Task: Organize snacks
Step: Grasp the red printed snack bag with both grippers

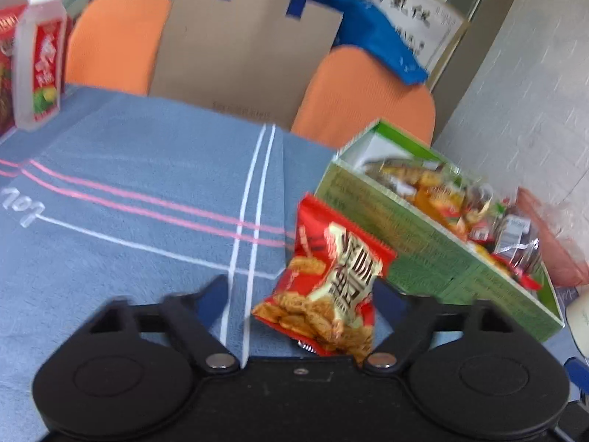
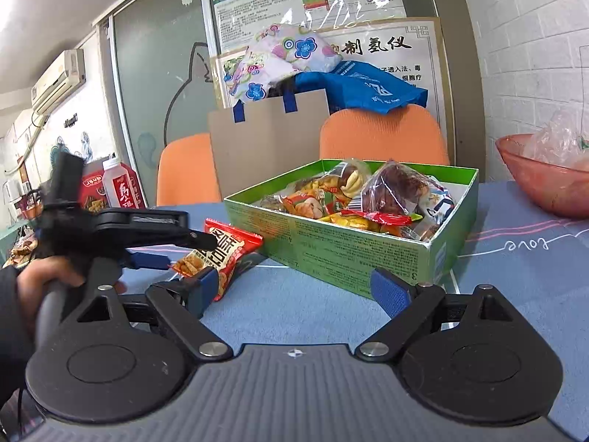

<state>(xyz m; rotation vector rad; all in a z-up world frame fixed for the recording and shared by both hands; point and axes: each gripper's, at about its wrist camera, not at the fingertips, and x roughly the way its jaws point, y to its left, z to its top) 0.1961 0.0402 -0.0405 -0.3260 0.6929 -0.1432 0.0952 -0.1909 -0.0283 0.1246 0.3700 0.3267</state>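
Over blue cloth (image 2: 294, 305), left gripper (image 2: 191, 254) angled down, seemingly clasping snack packet (image 1: 331, 280); right gripper (image 2: 305, 291) wide, empty.

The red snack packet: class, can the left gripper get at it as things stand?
Probably yes. The red packet already sits between the left gripper's fingers, beside the green box, with nothing in between.

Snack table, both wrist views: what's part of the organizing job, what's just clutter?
In play:
red snack packet, between the left tongs
green box, filled with wrapped snacks
right tongs, open, empty

Lying about:
white bottle with red label
pink bowl
brown paper bag
orange chairs
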